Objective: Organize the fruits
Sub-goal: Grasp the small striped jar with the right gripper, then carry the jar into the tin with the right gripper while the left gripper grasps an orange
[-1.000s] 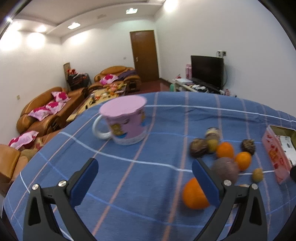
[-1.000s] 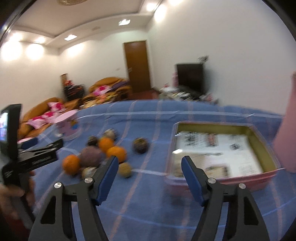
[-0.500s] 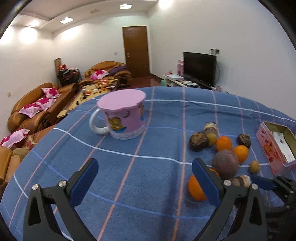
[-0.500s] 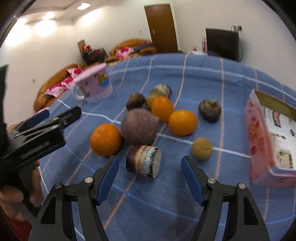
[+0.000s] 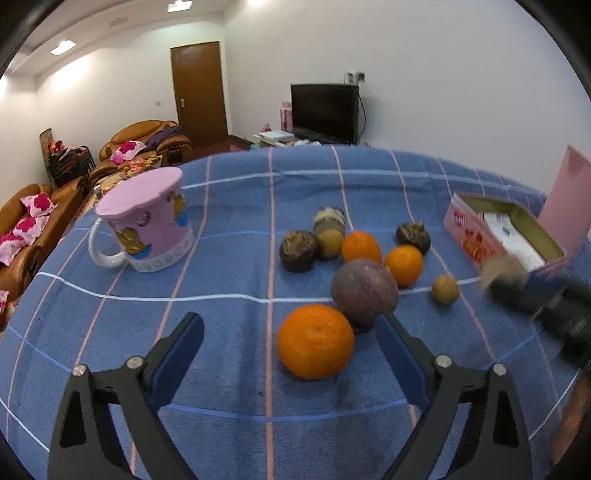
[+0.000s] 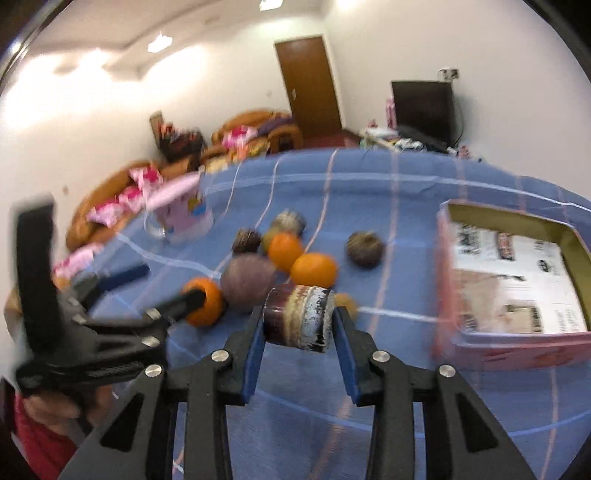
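On the blue checked surface, open cloth at 9 o'clock of three oranges, left tongs closing, wide, around nearest orange without touching; right tongs closing onto a brown cut-ended fruit, pink tin at 3 o'clock.

- Recessed ceiling lights brighten the room and glare on the white walls.
- Soft shadows sit under the fruit.
- The right wrist view is smeared by motion blur; the left is sharp except its right edge.
- Fisheye bending, dark corners.
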{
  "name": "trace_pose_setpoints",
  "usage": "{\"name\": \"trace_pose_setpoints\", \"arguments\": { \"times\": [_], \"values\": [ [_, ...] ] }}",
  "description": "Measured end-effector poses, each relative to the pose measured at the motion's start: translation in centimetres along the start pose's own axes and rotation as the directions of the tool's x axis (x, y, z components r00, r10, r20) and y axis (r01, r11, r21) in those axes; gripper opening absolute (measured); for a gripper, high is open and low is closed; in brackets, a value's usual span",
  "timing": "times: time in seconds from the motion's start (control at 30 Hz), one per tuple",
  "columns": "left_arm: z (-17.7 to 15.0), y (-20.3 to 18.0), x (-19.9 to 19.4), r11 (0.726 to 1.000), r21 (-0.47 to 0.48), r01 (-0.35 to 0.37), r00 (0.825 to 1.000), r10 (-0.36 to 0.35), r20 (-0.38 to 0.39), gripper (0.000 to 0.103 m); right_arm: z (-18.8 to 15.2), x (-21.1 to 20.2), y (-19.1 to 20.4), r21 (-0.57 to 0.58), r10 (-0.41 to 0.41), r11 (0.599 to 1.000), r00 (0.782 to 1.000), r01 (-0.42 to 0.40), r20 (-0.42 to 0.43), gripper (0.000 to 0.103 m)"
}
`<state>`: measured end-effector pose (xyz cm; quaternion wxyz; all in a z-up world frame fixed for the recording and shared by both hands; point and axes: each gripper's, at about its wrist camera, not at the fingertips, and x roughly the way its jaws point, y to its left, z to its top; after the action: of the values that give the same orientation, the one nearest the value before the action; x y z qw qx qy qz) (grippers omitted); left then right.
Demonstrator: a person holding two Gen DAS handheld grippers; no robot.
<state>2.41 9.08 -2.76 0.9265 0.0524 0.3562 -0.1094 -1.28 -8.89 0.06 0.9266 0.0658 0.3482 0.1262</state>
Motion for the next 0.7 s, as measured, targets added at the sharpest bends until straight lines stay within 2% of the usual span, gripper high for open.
{"name": "trace_pose_setpoints", "arguments": {
  "times": [0.1,0.17,0.23,0.27,0.4,0.53,0.63,0.7],
  "values": [
    [-0.1,-0.8,0.8,0.999,0.038,-0.004,0.999,0.005,-0.039,0.084,0.1,-1.6,-1.8,0.019,-0.035,0.999,0.999,0.034,0.04,0.038],
    [-0.1,-0.8,1.2,0.999,0.039,0.005,0.998,-0.002,-0.058,0.069,-0.1,-2.1,-2.9,0.032,-0.059,0.998,0.997,0.057,0.043,0.038],
    [-0.1,-0.4,1.7,1.0,0.015,0.02,0.996,-0.019,-0.088,0.059,-0.1,-2.1,-3.4,0.047,-0.069,0.997,0.997,0.068,0.031,0.038],
    [-0.1,-0.1,2.1,0.999,-0.003,0.037,0.994,-0.037,-0.106,0.05,-0.1,-2.1,-3.7,0.059,-0.068,0.996,0.997,0.066,0.024,0.038],
    [-0.4,0.4,2.1,0.998,-0.027,0.053,0.992,-0.056,-0.113,0.049,-0.3,-1.8,-3.7,0.054,-0.061,0.997,0.998,0.06,0.015,0.038],
    [-0.5,1.0,2.0,0.996,-0.071,0.045,0.994,-0.052,-0.101,0.049,-0.5,-1.9,-2.8,0.011,-0.089,0.996,0.995,0.088,0.045,0.038],
    [-0.4,2.6,1.3,0.985,-0.17,0.015,0.998,-0.024,-0.053,0.049,-0.4,-2.4,-2.6,-0.001,-0.116,0.993,0.989,0.116,0.092,0.038],
    [-0.3,3.3,0.2,0.974,-0.226,-0.018,1.0,0.021,0.015,0.049,-0.3,-2.8,-2.7,0.003,-0.129,0.992,0.985,0.129,0.118,0.038]
  ]
}}
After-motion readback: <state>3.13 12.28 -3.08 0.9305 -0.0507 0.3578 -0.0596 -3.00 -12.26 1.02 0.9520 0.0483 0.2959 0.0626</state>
